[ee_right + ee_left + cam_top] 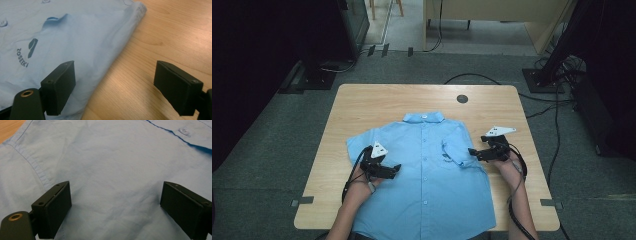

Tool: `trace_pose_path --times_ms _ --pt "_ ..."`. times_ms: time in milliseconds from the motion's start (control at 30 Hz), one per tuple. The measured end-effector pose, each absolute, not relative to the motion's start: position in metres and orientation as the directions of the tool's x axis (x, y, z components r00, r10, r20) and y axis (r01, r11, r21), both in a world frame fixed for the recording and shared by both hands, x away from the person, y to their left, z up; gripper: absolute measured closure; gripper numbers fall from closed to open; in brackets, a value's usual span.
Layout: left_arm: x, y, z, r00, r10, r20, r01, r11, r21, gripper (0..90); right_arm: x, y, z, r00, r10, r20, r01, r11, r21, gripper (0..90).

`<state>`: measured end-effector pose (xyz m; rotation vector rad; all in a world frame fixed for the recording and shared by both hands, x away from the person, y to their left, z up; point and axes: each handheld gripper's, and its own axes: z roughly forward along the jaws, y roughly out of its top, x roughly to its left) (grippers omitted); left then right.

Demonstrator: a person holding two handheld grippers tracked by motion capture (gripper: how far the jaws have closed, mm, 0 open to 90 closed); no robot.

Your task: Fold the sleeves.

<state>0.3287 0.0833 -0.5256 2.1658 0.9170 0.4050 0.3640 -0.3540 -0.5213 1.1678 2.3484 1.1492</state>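
Blue cotton is what I have under both hands from the high view: a short-sleeved shirt (427, 170) lies button-side up on the desk (362, 105), collar away from me, hem hanging over the near edge. My left tongs (396, 169) sit over the shirt's left front panel; my right tongs (472, 151) point inward at the sleeve (457, 147) that lies folded onto the chest. I judge that fold to be the first step of folding the shirt, with the left sleeve lying flat beyond the left tongs.

Looking along the left tongs, the jaws stand wide and released, nothing pinched; plain shirt cloth (110, 170) lies between and ahead of them, a button (184, 130) farther off.

Looking along the right tongs, the jaws are likewise released and wide. The folded edge (117, 50) runs between them, cloth under the left jaw, bare desk (170, 37) under the right, so they straddle the crease, probably to press or re-grip it.
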Motion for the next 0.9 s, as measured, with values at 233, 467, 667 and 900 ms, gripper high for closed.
trace_pose_path --times_ms 233,467,667,900 --pt "0.329 0.083 -0.526 0.695 0.719 0.003 0.486 -0.473 0.735 9.9 0.364 -0.36 -0.523 -0.63 0.771 0.095 0.552 0.358 0.753 16.3" --pt "0.329 0.083 -0.526 0.695 0.719 0.002 0.487 -0.473 0.734 9.9 0.363 -0.368 -0.524 -0.615 0.781 0.105 0.562 0.342 0.753 15.5" --pt "0.329 0.084 -0.525 0.702 0.712 0.005 0.483 -0.481 0.731 9.9 0.363 -0.373 -0.525 -0.605 0.791 0.089 0.566 0.348 0.748 15.5" --pt "0.327 0.083 -0.525 0.726 0.688 0.007 0.466 -0.498 0.732 9.9 0.361 -0.38 -0.526 -0.595 0.8 0.074 0.563 0.349 0.749 15.3"
